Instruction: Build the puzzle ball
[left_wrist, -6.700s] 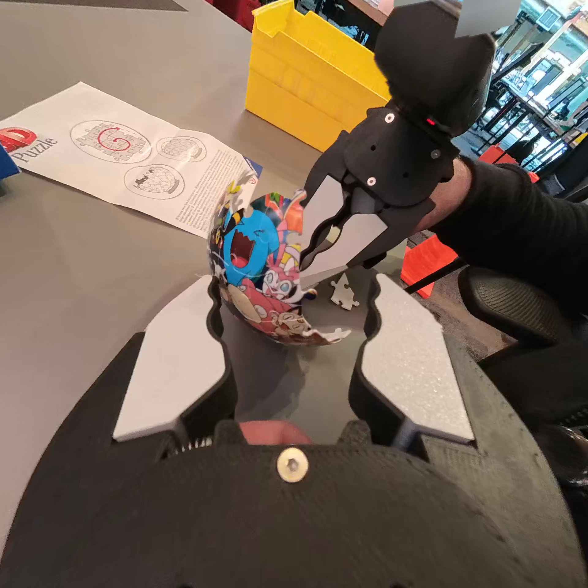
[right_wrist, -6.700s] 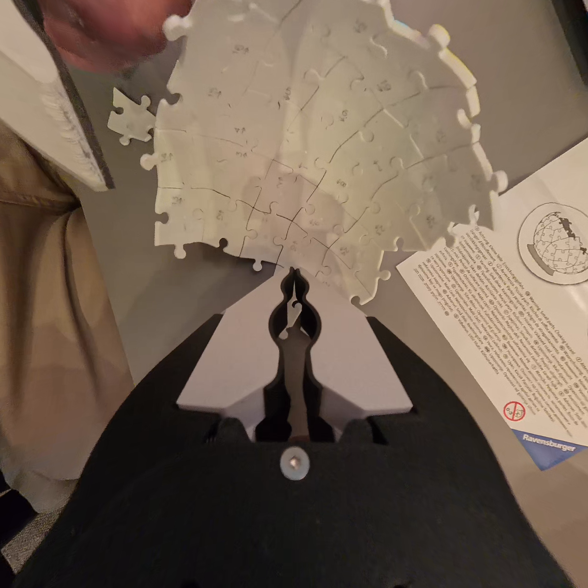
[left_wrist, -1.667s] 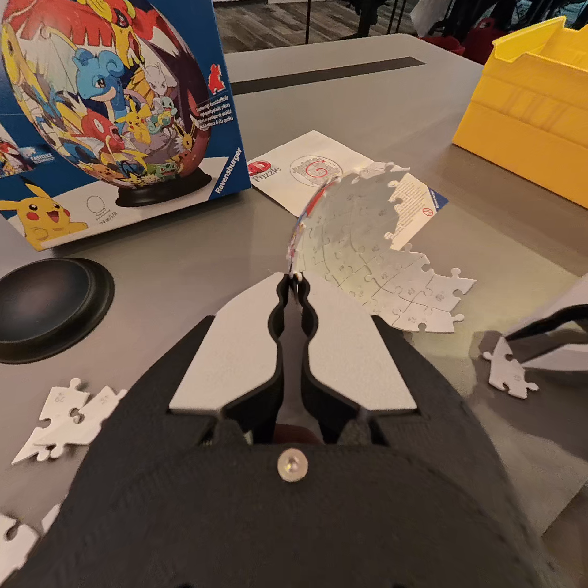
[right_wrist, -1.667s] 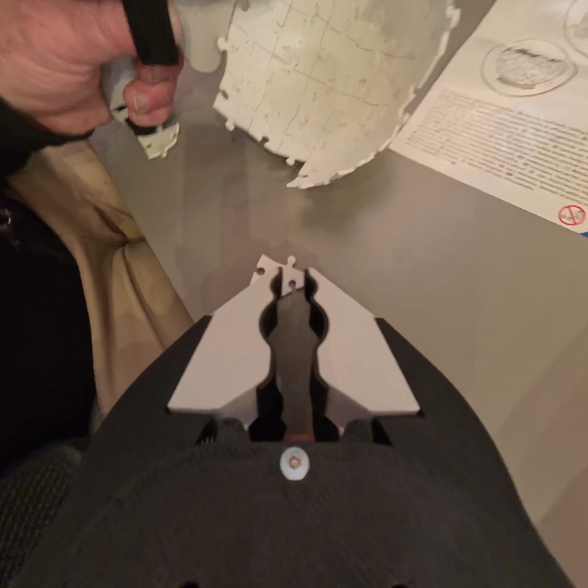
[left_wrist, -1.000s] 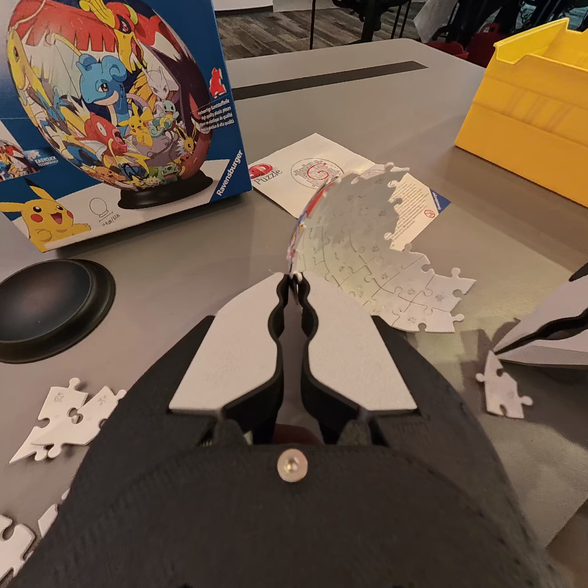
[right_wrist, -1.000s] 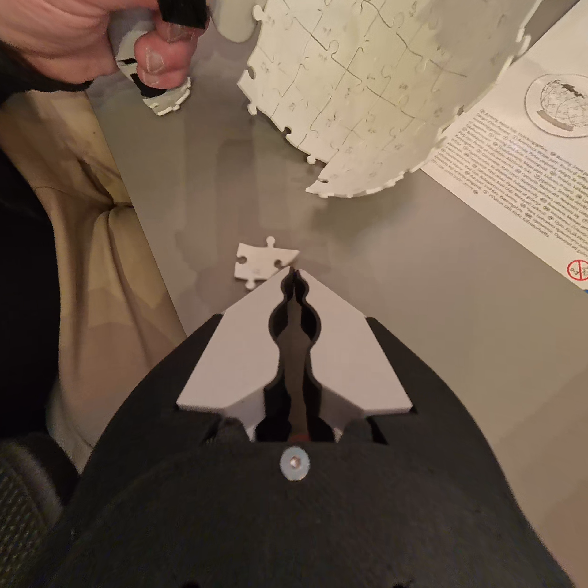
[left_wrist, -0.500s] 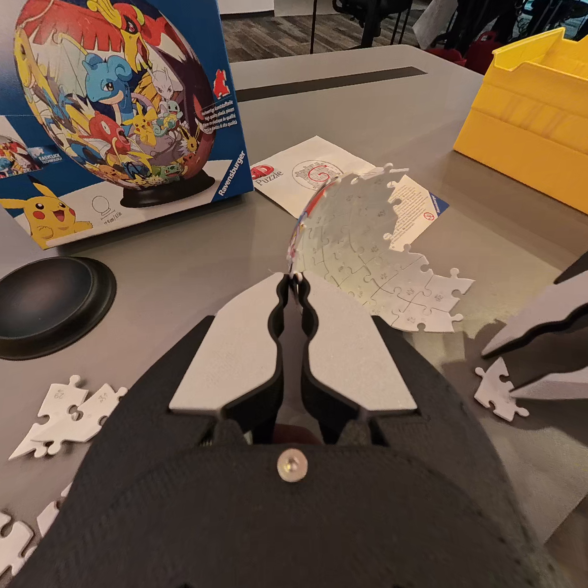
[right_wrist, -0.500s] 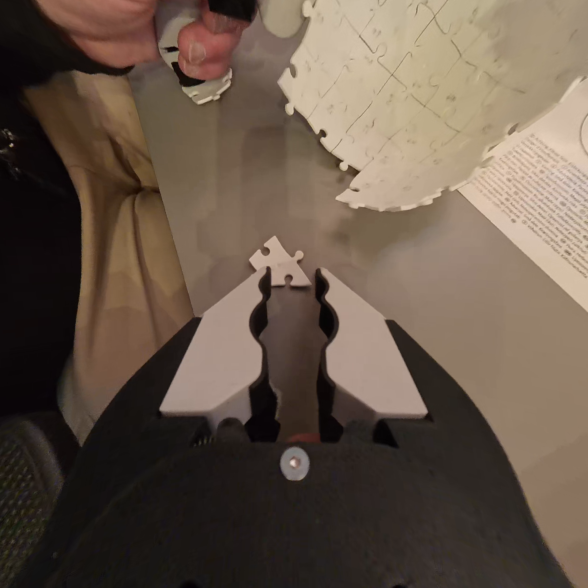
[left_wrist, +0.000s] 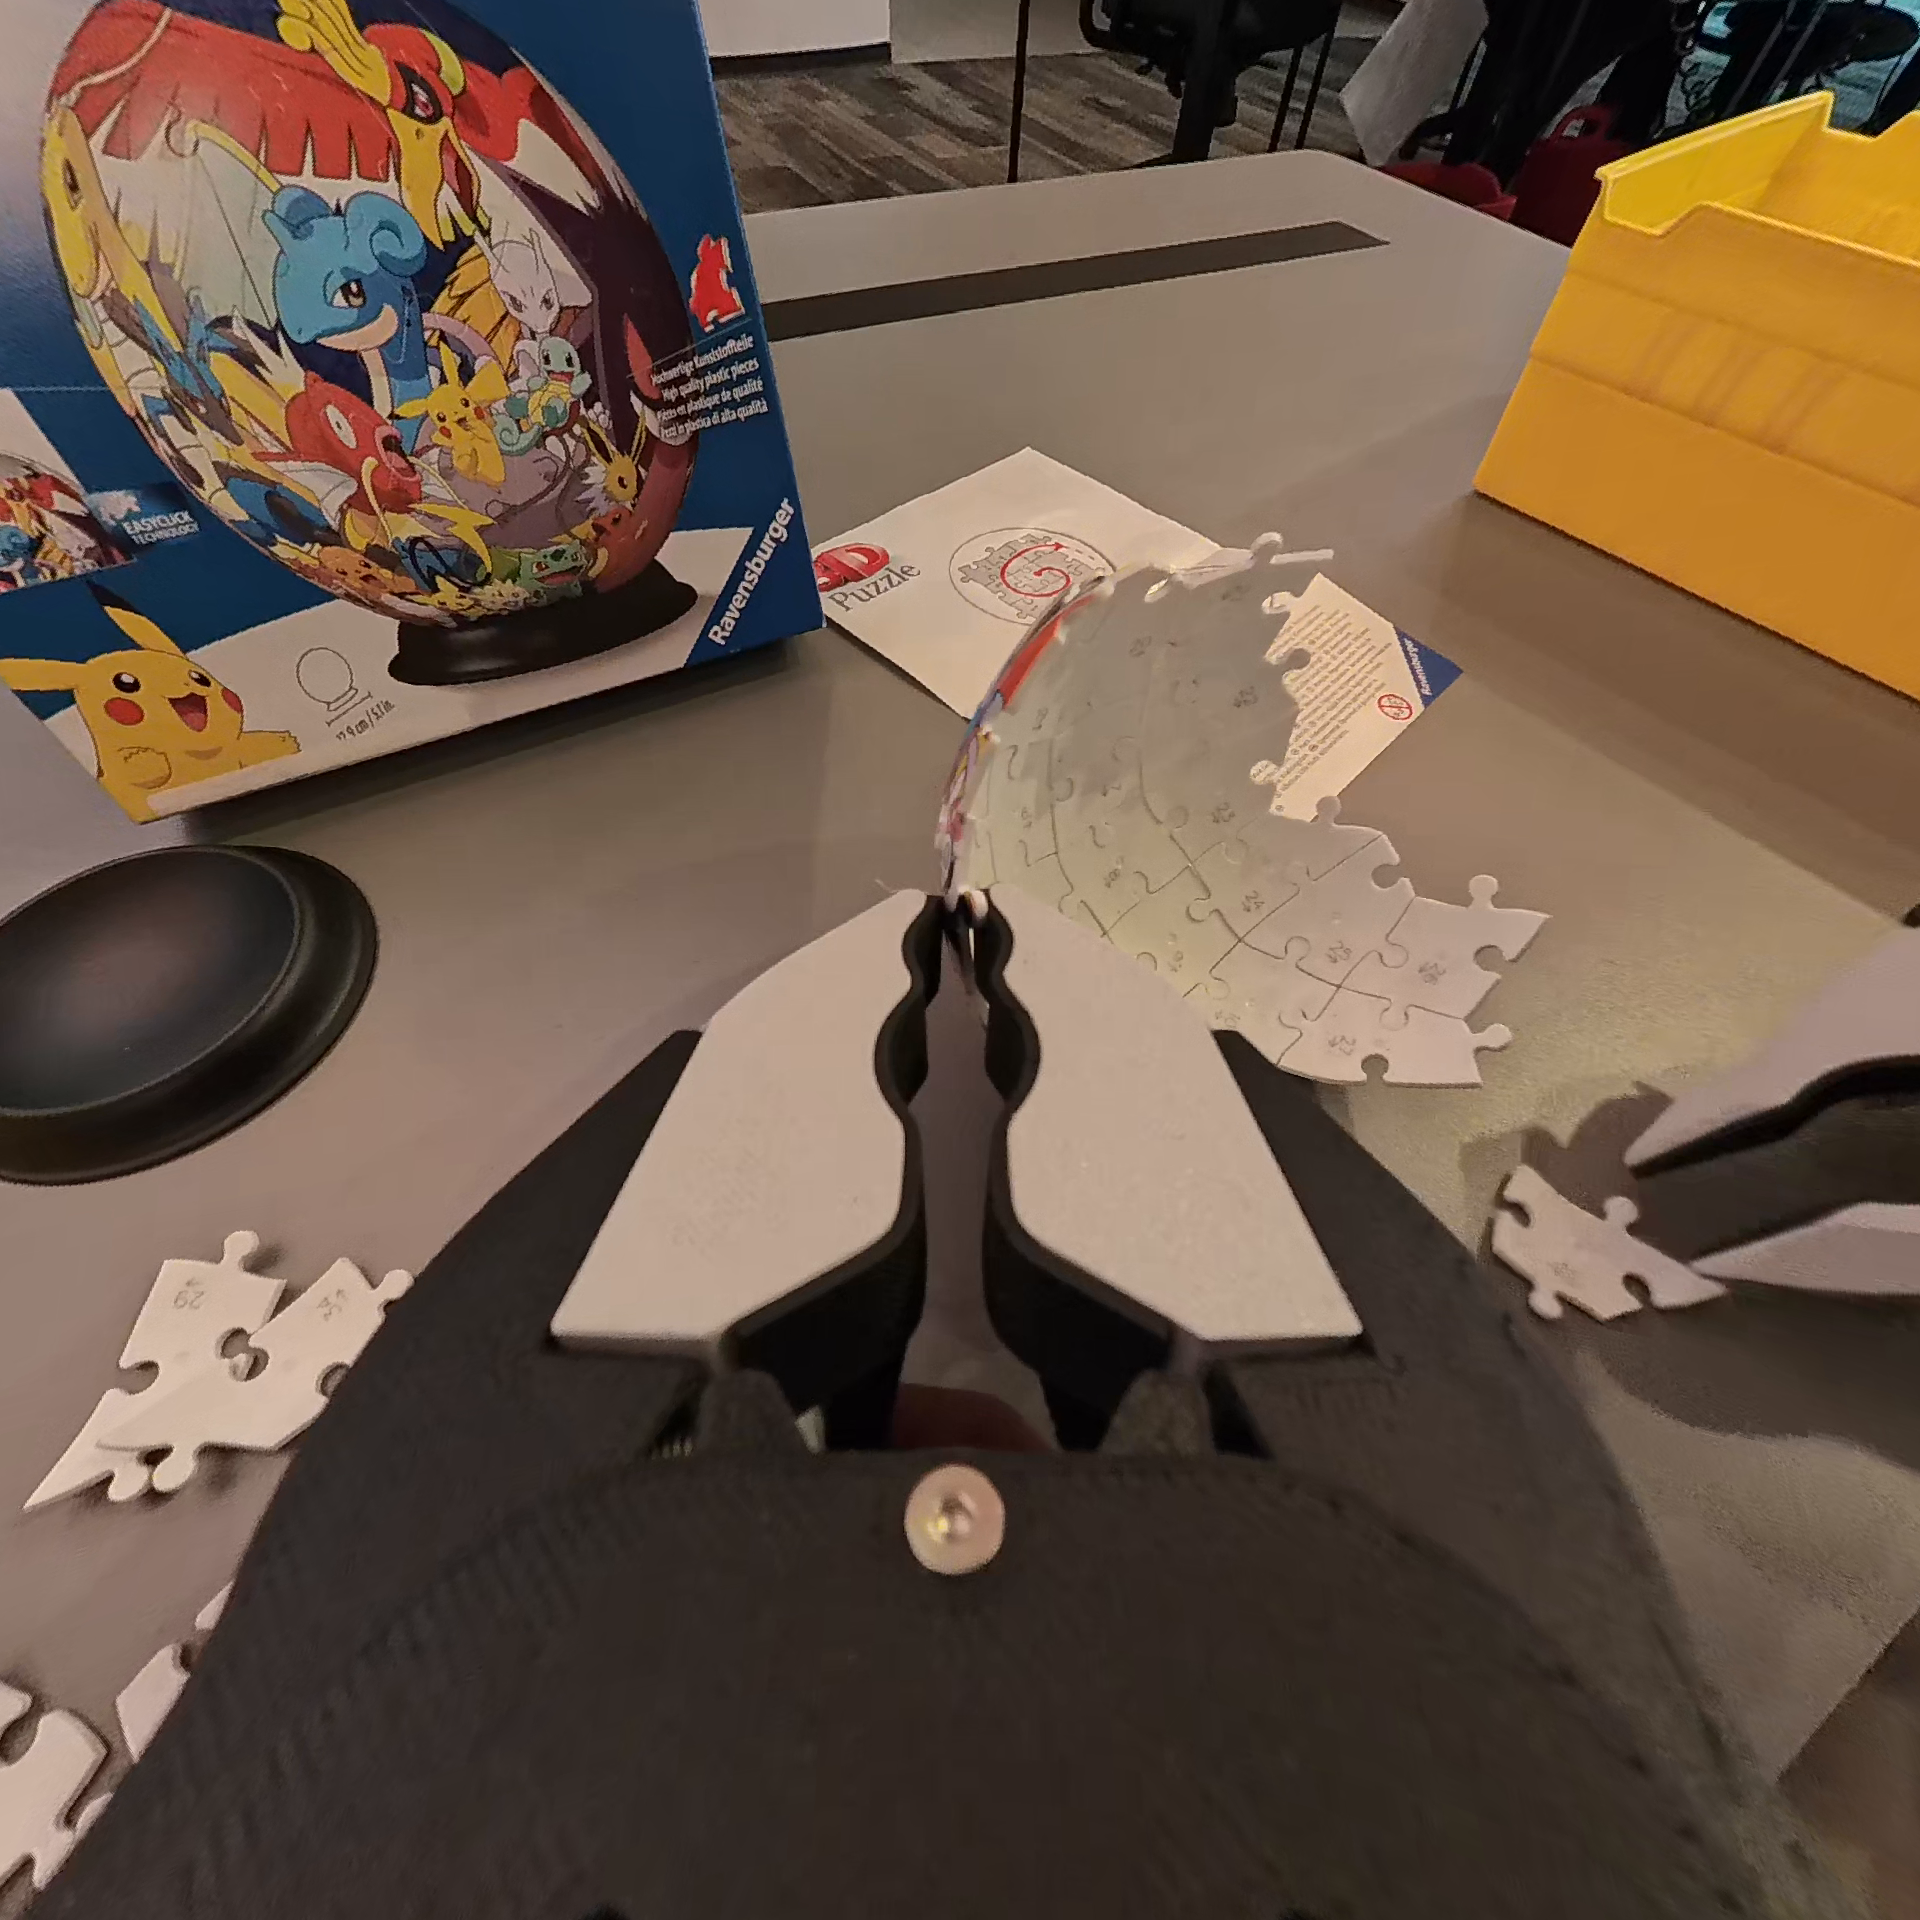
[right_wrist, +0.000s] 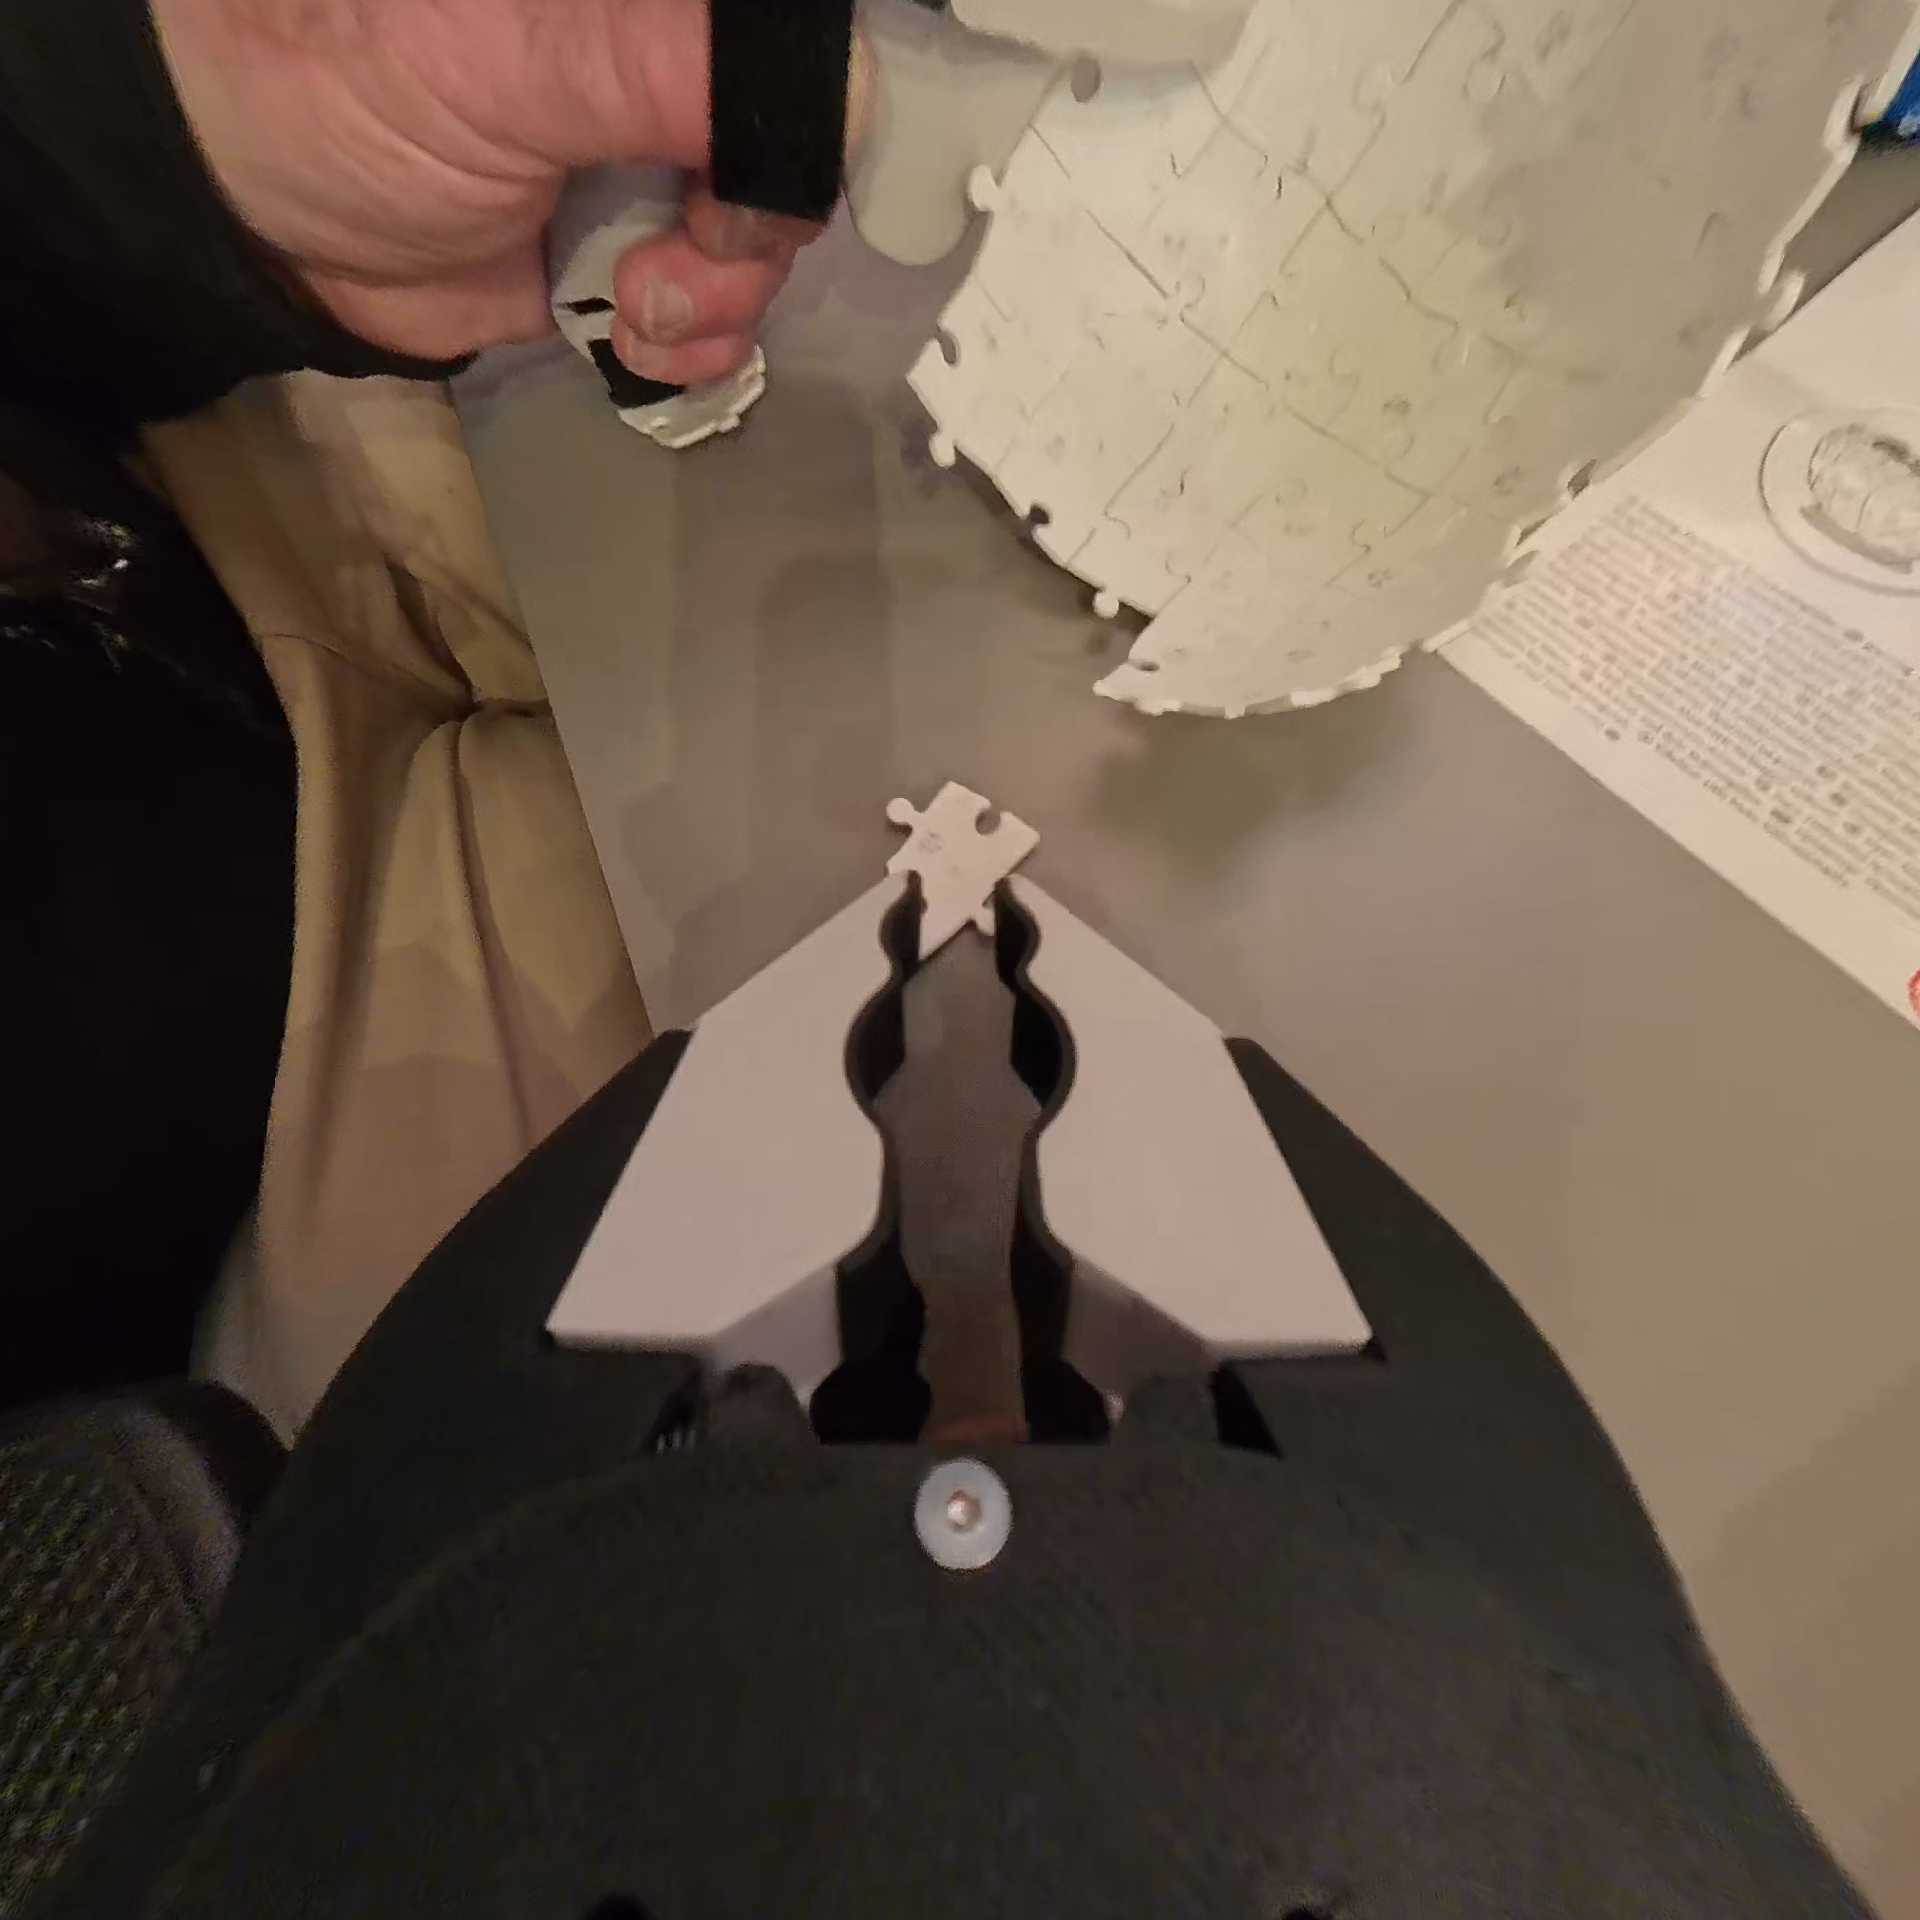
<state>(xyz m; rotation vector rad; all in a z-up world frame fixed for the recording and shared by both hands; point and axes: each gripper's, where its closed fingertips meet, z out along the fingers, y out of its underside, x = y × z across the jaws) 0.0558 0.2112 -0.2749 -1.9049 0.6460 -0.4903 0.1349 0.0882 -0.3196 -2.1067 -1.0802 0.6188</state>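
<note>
We see the half-built puzzle ball (left_wrist: 1174, 821), a curved shell of joined pieces with its pale, numbered inner side toward us, resting on a grey table (left_wrist: 644, 873). Our left gripper (left_wrist: 961, 920) has its jaws pressed together on the shell's near edge. To the right, our right gripper (right_wrist: 956, 899) has its tips nearly together, pinching a corner of a loose piece (right_wrist: 961, 852) lying flat on the table just in front of the shell. A printed leaflet (left_wrist: 997, 561) lies under and behind the shell. Farther left stand a blue box (left_wrist: 384, 364) with cartoon creatures and printed lettering, and a black round stand (left_wrist: 156, 997). More loose pieces (left_wrist: 208, 1361) lie near left. A yellow bin (left_wrist: 1725, 395) sits at the right.
</note>
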